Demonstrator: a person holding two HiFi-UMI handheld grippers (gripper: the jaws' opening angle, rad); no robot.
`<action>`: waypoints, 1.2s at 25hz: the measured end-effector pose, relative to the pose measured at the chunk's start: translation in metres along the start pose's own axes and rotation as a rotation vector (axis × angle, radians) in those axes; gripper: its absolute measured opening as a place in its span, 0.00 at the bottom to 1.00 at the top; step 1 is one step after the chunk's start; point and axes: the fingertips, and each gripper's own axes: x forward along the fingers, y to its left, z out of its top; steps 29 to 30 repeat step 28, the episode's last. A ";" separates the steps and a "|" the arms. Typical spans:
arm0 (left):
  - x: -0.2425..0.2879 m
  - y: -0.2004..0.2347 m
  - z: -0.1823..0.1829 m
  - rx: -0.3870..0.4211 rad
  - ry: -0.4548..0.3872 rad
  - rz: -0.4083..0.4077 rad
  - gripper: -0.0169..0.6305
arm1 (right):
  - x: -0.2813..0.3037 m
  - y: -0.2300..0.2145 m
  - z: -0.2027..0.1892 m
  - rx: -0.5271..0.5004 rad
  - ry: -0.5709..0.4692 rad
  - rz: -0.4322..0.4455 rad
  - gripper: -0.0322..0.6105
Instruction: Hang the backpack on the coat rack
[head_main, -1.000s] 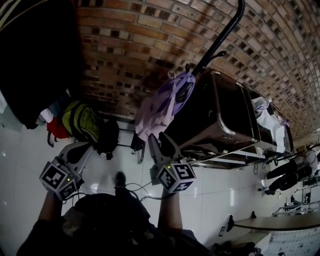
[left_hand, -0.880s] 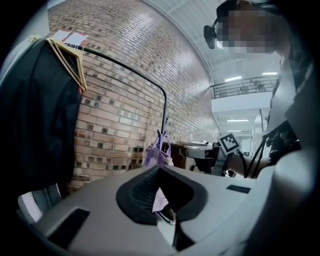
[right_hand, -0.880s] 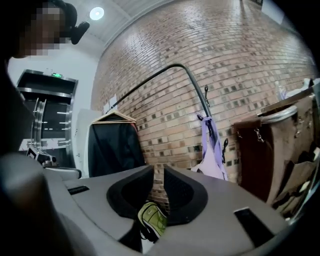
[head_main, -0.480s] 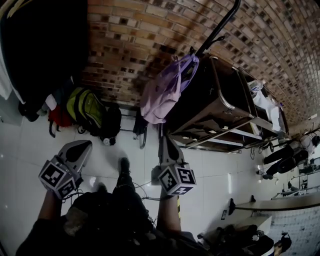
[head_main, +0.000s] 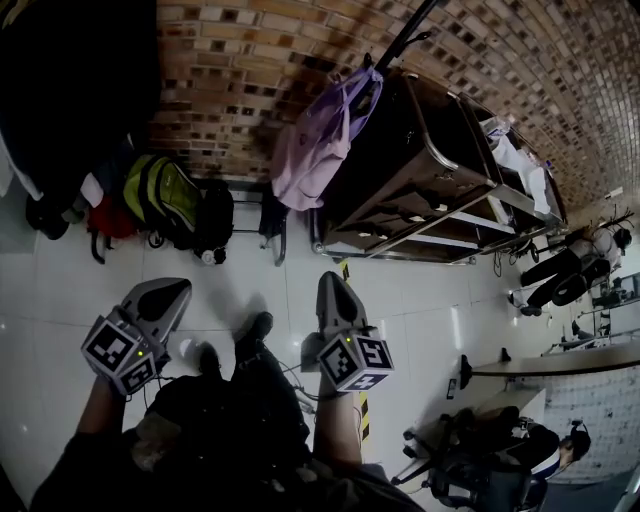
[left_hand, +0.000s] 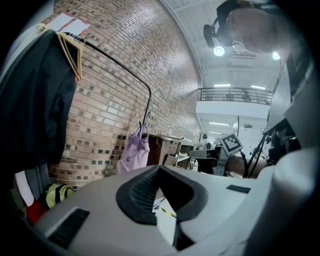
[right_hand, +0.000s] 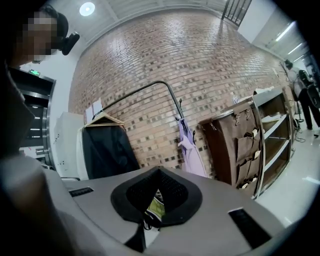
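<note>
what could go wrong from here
1. The backpack hangs by its thin top straps at the end of the rack, close against a cabinet; a bump might slip it off.
2. Cables trail on the floor by the person's shoes; a step could snag them.

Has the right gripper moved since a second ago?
Yes. The right gripper has drawn back from the hanging purple backpack; bare floor now separates them. Its jaws have just closed, with nothing between them.
</note>
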 end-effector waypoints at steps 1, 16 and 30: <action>0.000 -0.005 -0.001 0.004 0.004 -0.011 0.05 | -0.007 0.000 -0.002 -0.006 0.006 0.000 0.06; 0.012 -0.094 -0.003 0.018 -0.023 -0.003 0.05 | -0.076 -0.014 0.008 -0.080 -0.001 0.097 0.06; 0.020 -0.184 -0.024 0.032 0.001 0.008 0.05 | -0.148 -0.046 -0.009 -0.092 0.048 0.150 0.06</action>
